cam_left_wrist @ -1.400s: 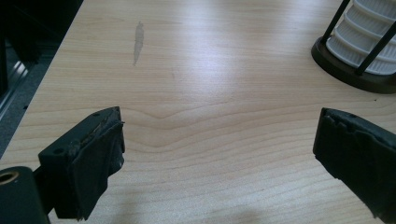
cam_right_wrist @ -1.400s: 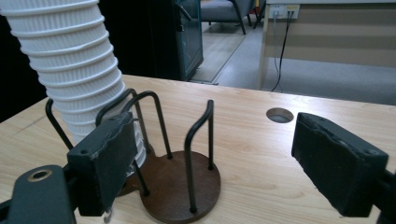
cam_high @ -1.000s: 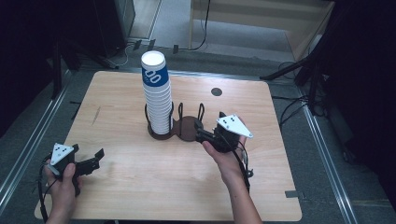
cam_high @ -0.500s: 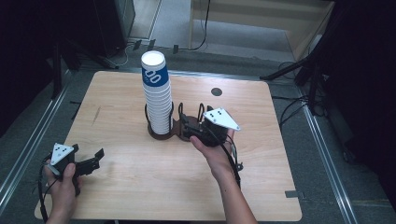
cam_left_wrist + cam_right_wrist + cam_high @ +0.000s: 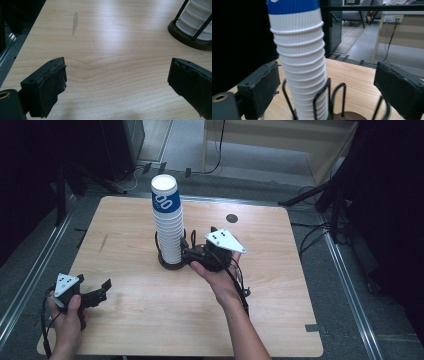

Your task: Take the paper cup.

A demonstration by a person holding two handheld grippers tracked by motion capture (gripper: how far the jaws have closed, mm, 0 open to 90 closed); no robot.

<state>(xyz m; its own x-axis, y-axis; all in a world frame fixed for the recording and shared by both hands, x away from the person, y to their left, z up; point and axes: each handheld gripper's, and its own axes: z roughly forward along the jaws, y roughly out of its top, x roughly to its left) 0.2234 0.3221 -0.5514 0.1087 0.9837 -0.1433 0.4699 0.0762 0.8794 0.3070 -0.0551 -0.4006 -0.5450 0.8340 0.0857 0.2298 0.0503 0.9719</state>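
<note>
The right gripper [image 5: 189,254] faced the cup stack [image 5: 299,62], jaws wide, the stack standing in its wire holder [image 5: 324,102] between them but untouched, ready for a side grasp. The left gripper [image 5: 102,289] rested apart, jaws wide and empty over the table [image 5: 112,50].

The high view looks down on the whole table [image 5: 125,320] from the person's side. Each gripper view sits low and close; both catch the cup stack [image 5: 299,62].

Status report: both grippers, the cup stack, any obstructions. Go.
Right gripper open, jaws either side of the tall stack of white ribbed paper cups in the black wire holder, not touching. Left gripper open, over bare wooden table. Nothing in the way.
</note>
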